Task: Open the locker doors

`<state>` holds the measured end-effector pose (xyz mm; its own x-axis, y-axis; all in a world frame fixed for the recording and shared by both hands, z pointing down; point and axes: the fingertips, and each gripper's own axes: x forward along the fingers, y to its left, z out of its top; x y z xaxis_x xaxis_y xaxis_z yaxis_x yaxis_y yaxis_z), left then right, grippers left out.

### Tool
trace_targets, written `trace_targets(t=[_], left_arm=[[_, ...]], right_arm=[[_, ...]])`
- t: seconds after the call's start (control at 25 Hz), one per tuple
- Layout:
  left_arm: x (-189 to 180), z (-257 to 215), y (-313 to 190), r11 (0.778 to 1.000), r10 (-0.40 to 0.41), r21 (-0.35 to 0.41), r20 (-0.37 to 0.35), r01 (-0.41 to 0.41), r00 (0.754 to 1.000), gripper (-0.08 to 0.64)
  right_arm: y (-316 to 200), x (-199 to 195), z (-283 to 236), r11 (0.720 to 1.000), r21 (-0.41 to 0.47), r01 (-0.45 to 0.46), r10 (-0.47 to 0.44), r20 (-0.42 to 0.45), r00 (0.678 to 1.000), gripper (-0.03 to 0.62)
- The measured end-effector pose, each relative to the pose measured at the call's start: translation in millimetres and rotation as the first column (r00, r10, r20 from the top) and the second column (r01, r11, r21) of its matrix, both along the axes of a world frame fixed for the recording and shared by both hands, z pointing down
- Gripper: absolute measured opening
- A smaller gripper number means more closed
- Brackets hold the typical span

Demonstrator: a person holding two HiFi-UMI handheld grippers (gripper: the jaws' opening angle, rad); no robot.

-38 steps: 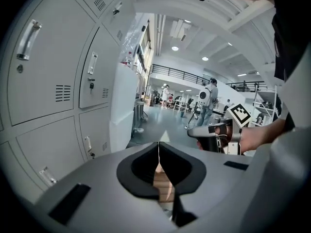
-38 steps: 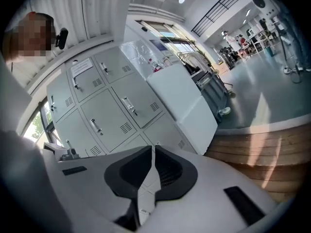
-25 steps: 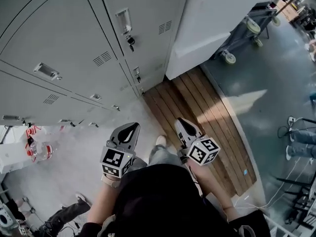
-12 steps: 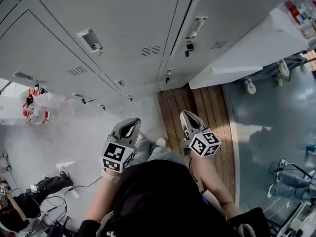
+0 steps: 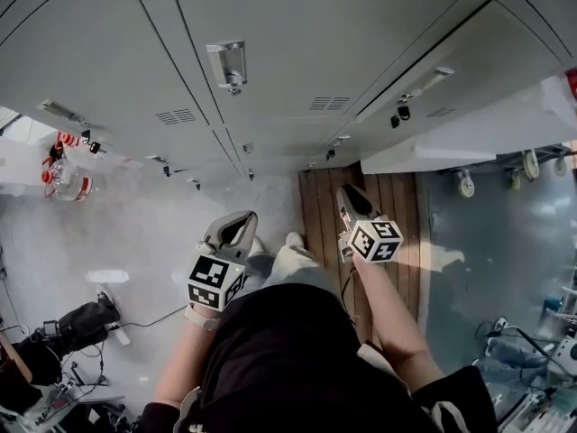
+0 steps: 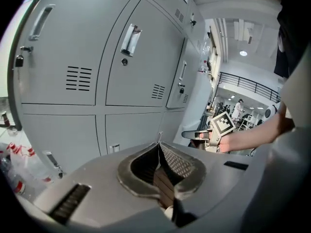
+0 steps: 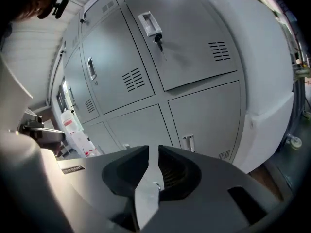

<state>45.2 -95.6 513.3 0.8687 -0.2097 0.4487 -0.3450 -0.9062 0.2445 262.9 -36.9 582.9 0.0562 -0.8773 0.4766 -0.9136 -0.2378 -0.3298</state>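
Grey locker doors (image 5: 297, 34) fill the top of the head view, all closed. One has a recessed handle (image 5: 227, 61). The door to its right has a handle (image 5: 428, 81) with a key (image 5: 402, 112) hanging in its lock. My left gripper (image 5: 236, 224) is shut, held in front of the person and apart from the lockers; in the left gripper view its jaws (image 6: 159, 143) meet below a door handle (image 6: 130, 39). My right gripper (image 5: 347, 192) points at the lower lockers. Its jaws (image 7: 153, 147) have just been opening to a narrow empty gap, with a keyed door (image 7: 194, 38) ahead.
A strip of wooden flooring (image 5: 397, 206) runs from the lockers' foot. A white wheeled unit (image 5: 469, 147) stands to the right of the lockers. Bottles with red caps (image 5: 61, 183) sit at the left, and cables (image 5: 63, 368) lie on the floor at lower left.
The head view has swung so the lockers sit square across the top. Both grippers have travelled along with the person, and the right one now reaches further toward the lockers.
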Motion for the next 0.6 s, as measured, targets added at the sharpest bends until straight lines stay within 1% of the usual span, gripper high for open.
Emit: trace_targets(t=[0.16, 0.24, 0.32, 0.6], left_arm=[[-2, 4, -6, 0.998, -0.061, -0.013, 0.018, 0.061, 0.998, 0.020], [-1, 4, -6, 0.994, -0.104, -0.020, 0.031, 0.104, 0.994, 0.020], [1, 4, -5, 0.988, -0.148, -0.023, 0.044, 0.150, 0.988, 0.020], [2, 13, 9, 0.961, -0.271, -0.024, 0.096, 0.274, 0.958, 0.020]], right_arm=[[-23, 19, 26, 0.998, -0.053, 0.044, -0.046, -0.038, 0.998, 0.115], [-33, 28, 40, 0.993, -0.085, 0.076, -0.081, -0.048, 0.996, 0.137], [-43, 36, 53, 0.987, -0.112, 0.115, -0.122, -0.054, 0.991, 0.166], [-69, 62, 95, 0.961, -0.172, 0.216, -0.234, -0.090, 0.968, 0.206]])
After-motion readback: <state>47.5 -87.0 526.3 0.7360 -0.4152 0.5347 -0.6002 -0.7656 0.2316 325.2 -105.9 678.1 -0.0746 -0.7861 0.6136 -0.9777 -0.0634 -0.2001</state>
